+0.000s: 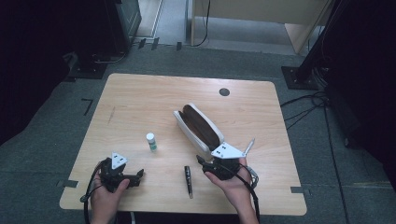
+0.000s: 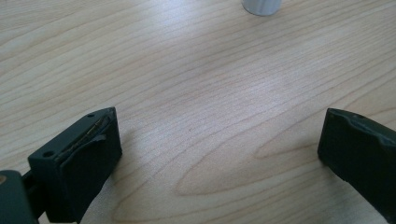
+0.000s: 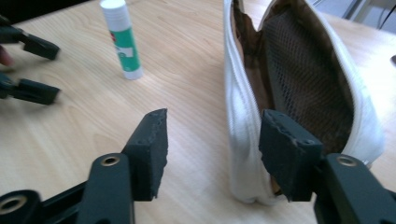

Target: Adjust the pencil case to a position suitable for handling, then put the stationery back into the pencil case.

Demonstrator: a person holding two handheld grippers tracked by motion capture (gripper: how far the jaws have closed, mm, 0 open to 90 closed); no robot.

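A white pencil case [image 1: 201, 127] lies unzipped on the wooden table [image 1: 140, 100], its brown lining showing. My right gripper [image 1: 201, 162] sits at the case's near end. In the right gripper view its jaws [image 3: 212, 140] stand open, with the near white wall of the case [image 3: 240, 121] between them and neither pad pressing on it. A white and green glue stick [image 1: 151, 141] stands upright left of the case. My left gripper [image 1: 139, 177] rests near the table's front left, open, with bare wood between its jaws [image 2: 219, 149]. The glue stick's base [image 2: 261, 5] shows ahead of it.
A black pen [image 1: 188, 181] lies near the front edge between the two hands. A thin silver pen [image 1: 250, 145] lies right of the case. A dark round cable hole [image 1: 224, 92] sits near the far edge. Across the table in the right gripper view is the left gripper [image 3: 32, 70].
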